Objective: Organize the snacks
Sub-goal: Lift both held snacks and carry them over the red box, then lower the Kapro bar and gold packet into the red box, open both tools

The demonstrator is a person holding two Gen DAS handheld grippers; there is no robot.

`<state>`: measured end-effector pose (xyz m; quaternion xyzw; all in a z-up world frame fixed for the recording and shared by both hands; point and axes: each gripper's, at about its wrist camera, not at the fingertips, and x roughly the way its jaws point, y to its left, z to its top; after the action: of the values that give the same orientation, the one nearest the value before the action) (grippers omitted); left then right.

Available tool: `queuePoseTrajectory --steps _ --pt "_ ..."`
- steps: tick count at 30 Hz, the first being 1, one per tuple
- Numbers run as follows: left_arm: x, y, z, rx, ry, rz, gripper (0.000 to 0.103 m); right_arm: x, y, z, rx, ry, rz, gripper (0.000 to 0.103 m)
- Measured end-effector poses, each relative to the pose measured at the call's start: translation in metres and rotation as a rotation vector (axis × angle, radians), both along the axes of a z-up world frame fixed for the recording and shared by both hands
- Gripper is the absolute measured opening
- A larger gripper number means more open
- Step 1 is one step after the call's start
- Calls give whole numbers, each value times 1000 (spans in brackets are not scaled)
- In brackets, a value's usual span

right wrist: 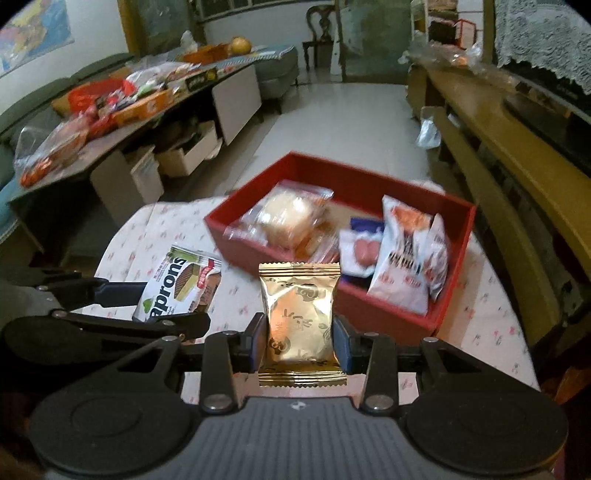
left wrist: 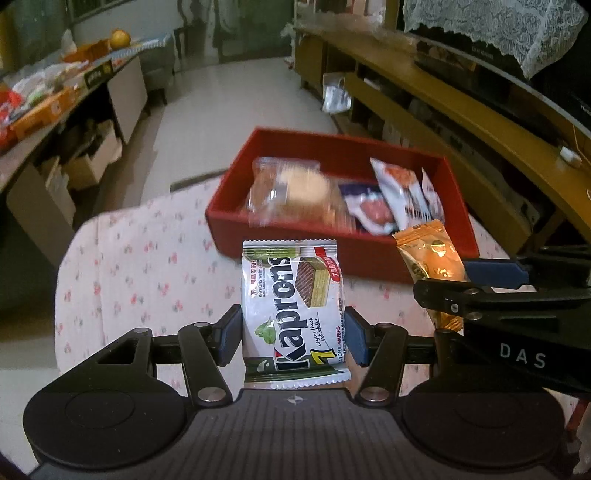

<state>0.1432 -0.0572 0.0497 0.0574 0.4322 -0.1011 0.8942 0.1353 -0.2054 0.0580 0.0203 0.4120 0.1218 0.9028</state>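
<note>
Holding wafer pack (left wrist: pixel 293 306) in left gripper (left wrist: pixel 293 341), gold pack (right wrist: pixel 300 325) in right gripper (right wrist: pixel 300 345), both clamped. Carry over red box (left wrist: pixel 458 199) near edge, release w/o crushing.

A lived-in home sitting room. A long wooden TV cabinet (right wrist: pixel 517 147) runs down one side, its screen draped with a lace cover (left wrist: pixel 491 29); opposite stands a low table (right wrist: pixel 122 136) crowded with food packets and a large round fruit (right wrist: pixel 240 45). A grey sofa (right wrist: pixel 277 74), a wooden chair (right wrist: pixel 320 33) and a wall map (right wrist: pixel 33 33) sit beyond — the floor is pale tile (right wrist: pixel 332 122), and the near surface carries a floral cloth (left wrist: pixel 147 258).
</note>
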Motion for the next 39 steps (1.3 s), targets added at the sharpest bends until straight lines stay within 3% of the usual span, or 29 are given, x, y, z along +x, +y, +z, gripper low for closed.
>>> queuePoseTrajectory --steps 14,28,39 --pt "65 -26 20 12 -95 10 63 60 -17 21 -30 -107 -99 61" --pt "119 -44 0 34 -78 18 63 119 -32 -1 -54 -83 -148 61" --pt "130 -54 -16 73 -53 11 63 135 -36 -18 -83 -49 -163 61"
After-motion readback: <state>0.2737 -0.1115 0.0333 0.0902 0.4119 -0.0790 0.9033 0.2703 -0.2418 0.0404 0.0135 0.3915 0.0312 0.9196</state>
